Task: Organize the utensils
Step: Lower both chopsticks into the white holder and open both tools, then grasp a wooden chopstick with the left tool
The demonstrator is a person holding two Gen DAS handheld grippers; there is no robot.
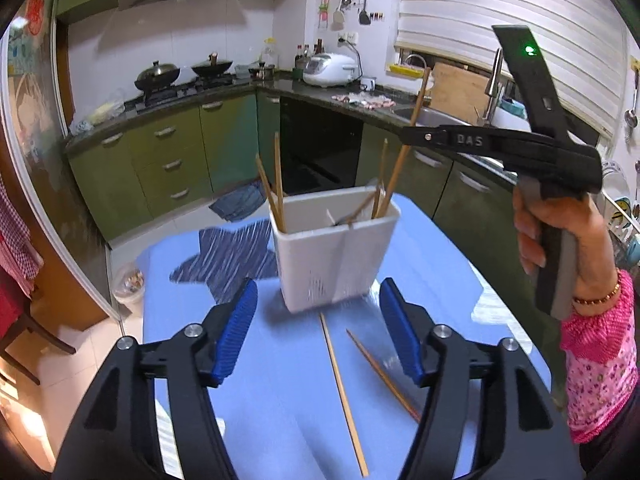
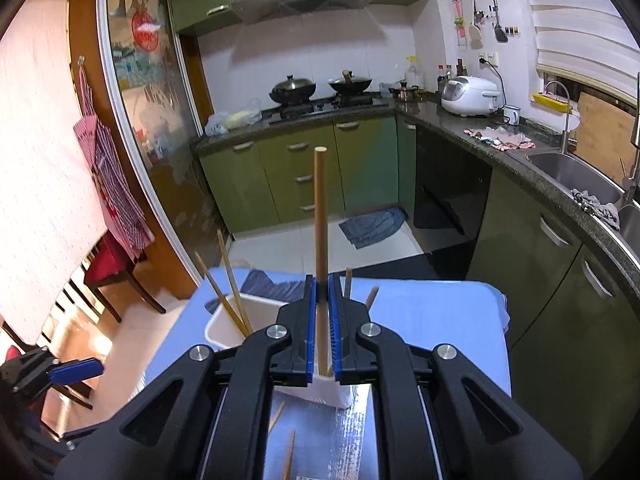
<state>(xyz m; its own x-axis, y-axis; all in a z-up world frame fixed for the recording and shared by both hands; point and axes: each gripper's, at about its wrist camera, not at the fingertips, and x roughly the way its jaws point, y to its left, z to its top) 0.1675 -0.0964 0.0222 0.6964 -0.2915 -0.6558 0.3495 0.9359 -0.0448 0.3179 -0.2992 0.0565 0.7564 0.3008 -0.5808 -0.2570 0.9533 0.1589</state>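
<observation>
Chopstick [image 2: 321, 216]: long tan wood, upright, clamped in right hand-held gripper [image 2: 322, 328]; left hand-held gripper [image 1: 318, 330] spread wide.

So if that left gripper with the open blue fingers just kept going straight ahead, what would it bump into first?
Probably the white utensil holder, which sits dead ahead between the left gripper's open fingers; depth is hard to judge.

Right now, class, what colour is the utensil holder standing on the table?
White. The utensil holder shows best in the left wrist view, standing on the blue table.

Chopstick [image 2: 321, 216] foot behind tool fingers [image 2: 304, 332]
</observation>
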